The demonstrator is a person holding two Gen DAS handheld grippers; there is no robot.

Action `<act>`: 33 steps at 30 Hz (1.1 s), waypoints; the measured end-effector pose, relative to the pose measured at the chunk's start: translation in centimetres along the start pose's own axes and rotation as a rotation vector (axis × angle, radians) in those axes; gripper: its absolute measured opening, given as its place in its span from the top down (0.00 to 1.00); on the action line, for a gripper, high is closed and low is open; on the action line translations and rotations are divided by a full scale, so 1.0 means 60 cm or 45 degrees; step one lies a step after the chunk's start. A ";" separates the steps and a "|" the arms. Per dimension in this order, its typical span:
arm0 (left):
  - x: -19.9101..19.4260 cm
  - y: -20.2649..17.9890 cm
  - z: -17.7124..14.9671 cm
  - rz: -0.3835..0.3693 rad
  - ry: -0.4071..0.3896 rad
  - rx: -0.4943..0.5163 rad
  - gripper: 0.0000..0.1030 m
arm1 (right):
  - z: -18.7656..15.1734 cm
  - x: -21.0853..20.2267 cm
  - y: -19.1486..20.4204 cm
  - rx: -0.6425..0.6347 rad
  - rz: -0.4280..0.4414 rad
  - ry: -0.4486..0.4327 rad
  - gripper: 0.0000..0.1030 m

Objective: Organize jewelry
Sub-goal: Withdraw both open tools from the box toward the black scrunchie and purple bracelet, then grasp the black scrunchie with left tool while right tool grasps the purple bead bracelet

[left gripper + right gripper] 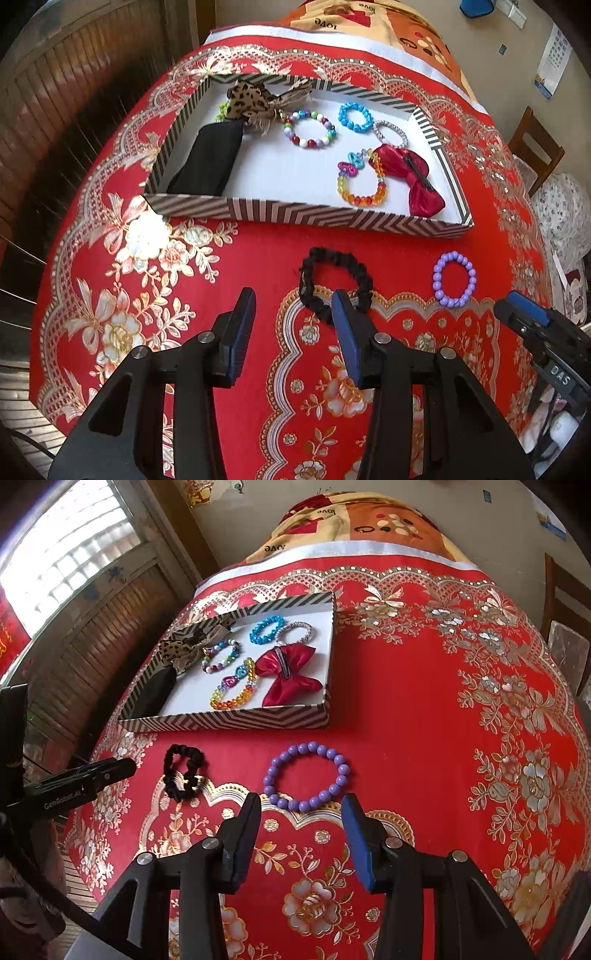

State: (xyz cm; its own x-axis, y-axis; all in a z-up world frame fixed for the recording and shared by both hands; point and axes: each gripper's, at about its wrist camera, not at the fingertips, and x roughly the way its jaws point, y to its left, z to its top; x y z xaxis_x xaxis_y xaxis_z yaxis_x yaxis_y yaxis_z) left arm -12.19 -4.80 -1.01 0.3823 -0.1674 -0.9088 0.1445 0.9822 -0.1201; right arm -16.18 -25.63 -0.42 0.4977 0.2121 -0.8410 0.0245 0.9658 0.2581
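Black scrunchie (334, 284) partly behind left gripper (293, 310), jaws apart

Black fabric scrunchie (334, 284): lies flat on the red cloth, centre of the left-wrist frame, below the box.
Purple round-bead bracelet (306, 777): flat, centre of the right-wrist frame.
Chevron-striped shallow cardboard box (332, 218): upper centre, holding bracelets and bows.

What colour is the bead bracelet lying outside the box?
Purple; the bead bracelet shows best in the right wrist view.

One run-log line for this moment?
left gripper: open, near black scrunchie | right gripper: open, near purple bracelet | both outside striped box
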 end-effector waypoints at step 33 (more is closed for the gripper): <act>0.093 -0.002 0.033 -0.023 0.112 -0.033 0.92 | 0.024 0.090 -0.024 -0.170 -0.168 -0.007 0.92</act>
State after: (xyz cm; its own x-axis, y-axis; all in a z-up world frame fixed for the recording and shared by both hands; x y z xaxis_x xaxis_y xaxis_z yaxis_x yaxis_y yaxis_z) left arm -8.25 -6.04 -5.26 0.2982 -0.1777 -0.9378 0.1268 0.9812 -0.1456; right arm -12.25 -26.09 -4.64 0.5025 0.0821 -0.8607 -0.0252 0.9965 0.0803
